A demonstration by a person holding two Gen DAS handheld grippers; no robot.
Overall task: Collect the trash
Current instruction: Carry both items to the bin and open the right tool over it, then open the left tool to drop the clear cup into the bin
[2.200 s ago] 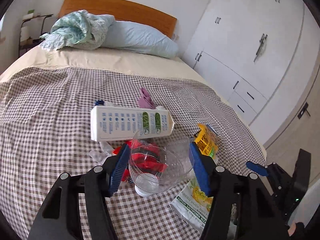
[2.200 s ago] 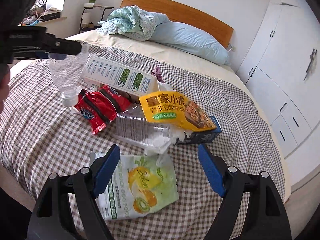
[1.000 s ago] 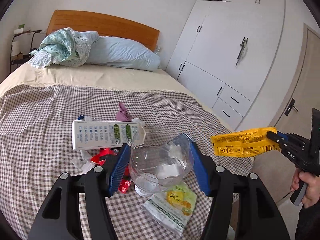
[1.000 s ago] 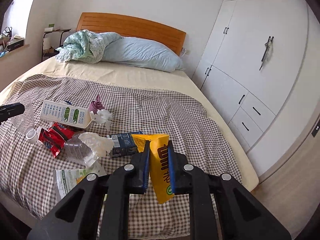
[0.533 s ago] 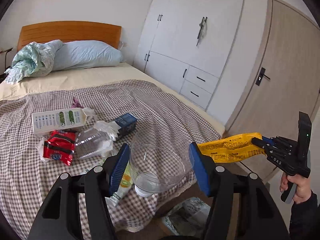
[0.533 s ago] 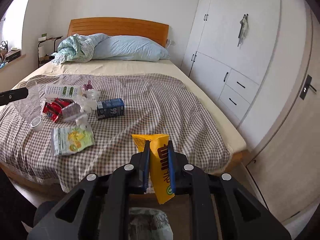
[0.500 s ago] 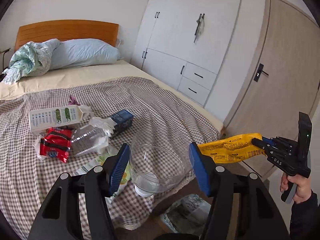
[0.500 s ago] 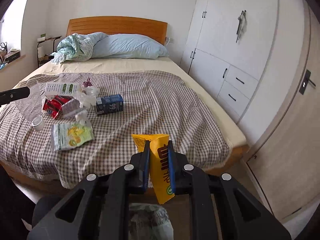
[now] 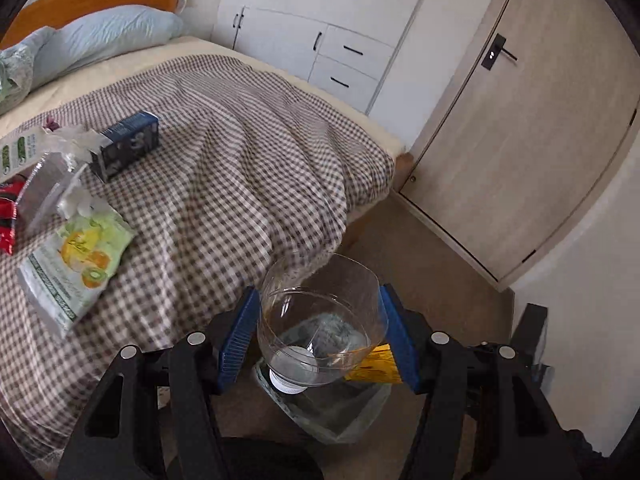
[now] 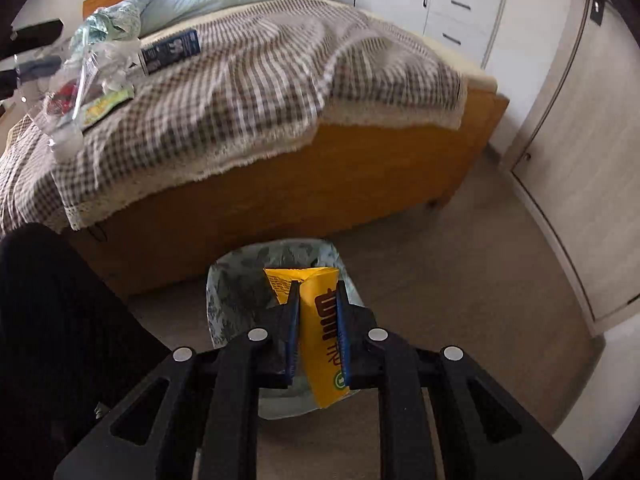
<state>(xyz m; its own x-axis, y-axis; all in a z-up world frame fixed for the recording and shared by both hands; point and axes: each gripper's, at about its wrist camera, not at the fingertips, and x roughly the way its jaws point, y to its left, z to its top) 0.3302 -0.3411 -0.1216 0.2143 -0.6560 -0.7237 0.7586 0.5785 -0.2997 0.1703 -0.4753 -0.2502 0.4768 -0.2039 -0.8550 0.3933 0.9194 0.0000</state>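
While both tools hung over the lined trash bin point(image 10: 240, 292) on the floor beside the bed point(image 10: 320, 168), the right gripper point(image 10: 318, 332) was clamped on a yellow snack bag point(image 10: 320, 328) just above the bin's mouth, and the left gripper point(image 9: 318, 336) gripped a clear cut bottle top point(image 9: 320, 320), cap end down; a blue carton point(image 9: 126, 144) and green fruit pouch point(image 9: 76, 256) lay on the checked blanket point(image 9: 240, 160)

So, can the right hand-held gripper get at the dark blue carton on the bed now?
Probably not: the right hand-held gripper is shut on the yellow packet above the bin; the carton lies far up the bed.
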